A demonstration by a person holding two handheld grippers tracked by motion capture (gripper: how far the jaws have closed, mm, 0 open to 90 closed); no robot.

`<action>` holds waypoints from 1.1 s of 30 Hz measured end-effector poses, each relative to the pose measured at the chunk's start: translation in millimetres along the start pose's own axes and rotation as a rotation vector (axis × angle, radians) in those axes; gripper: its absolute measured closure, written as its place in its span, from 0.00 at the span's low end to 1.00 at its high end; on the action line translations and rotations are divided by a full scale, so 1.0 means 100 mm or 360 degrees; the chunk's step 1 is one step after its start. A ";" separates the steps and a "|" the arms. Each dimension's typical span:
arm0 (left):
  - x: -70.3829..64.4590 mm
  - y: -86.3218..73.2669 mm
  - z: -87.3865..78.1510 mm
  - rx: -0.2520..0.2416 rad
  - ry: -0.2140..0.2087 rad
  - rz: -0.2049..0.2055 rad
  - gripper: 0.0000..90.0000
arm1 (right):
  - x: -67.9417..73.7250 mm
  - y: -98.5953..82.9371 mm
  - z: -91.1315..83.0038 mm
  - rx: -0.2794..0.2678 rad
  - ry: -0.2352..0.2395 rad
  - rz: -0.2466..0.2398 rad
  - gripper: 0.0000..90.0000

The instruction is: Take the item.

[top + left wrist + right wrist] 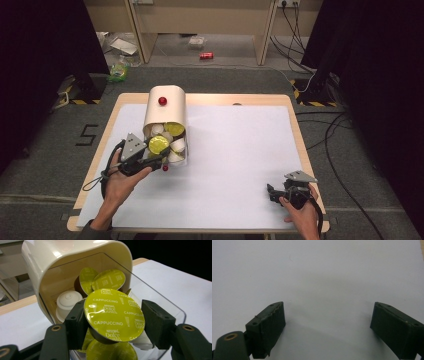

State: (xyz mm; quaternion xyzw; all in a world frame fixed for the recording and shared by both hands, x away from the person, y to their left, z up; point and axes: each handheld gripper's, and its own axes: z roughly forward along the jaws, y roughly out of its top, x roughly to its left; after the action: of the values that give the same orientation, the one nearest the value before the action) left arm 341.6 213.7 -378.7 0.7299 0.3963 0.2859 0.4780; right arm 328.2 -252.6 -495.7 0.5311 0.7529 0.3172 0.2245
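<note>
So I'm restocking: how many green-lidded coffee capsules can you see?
4 at least. One green-foil Cappuccino capsule sits between the left gripper jaws; two lean at the back of the cream plastic holder; one lies below. White capsules may hide more.

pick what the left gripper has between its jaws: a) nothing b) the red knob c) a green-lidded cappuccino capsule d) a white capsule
c: in the left gripper view the left gripper has its jaws either side of a green-lidded cappuccino capsule at the mouth of the cream capsule holder.
</note>
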 end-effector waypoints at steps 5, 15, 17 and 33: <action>-0.01 0.04 -0.07 -0.0009 -0.0010 0.0013 0.45 | 0.00 0.00 0.00 0.0000 0.0000 0.0000 0.14; 0.10 0.06 -0.22 -0.0036 0.0001 -0.0010 0.44 | 0.00 0.00 0.00 0.0000 -0.0001 0.0000 0.14; 0.12 0.06 -0.26 -0.0043 0.0010 -0.0016 0.45 | 0.00 0.00 0.00 0.0000 0.0000 0.0000 0.14; 0.36 -0.02 -0.52 -0.0075 0.0103 -0.0058 0.44 | 0.00 0.00 0.00 0.0000 -0.0001 0.0000 0.14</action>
State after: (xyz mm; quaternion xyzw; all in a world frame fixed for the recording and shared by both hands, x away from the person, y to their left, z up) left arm 318.5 269.0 -359.0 0.7015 0.4180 0.3098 0.4871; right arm 328.2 -252.6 -495.7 0.5311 0.7529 0.3172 0.2248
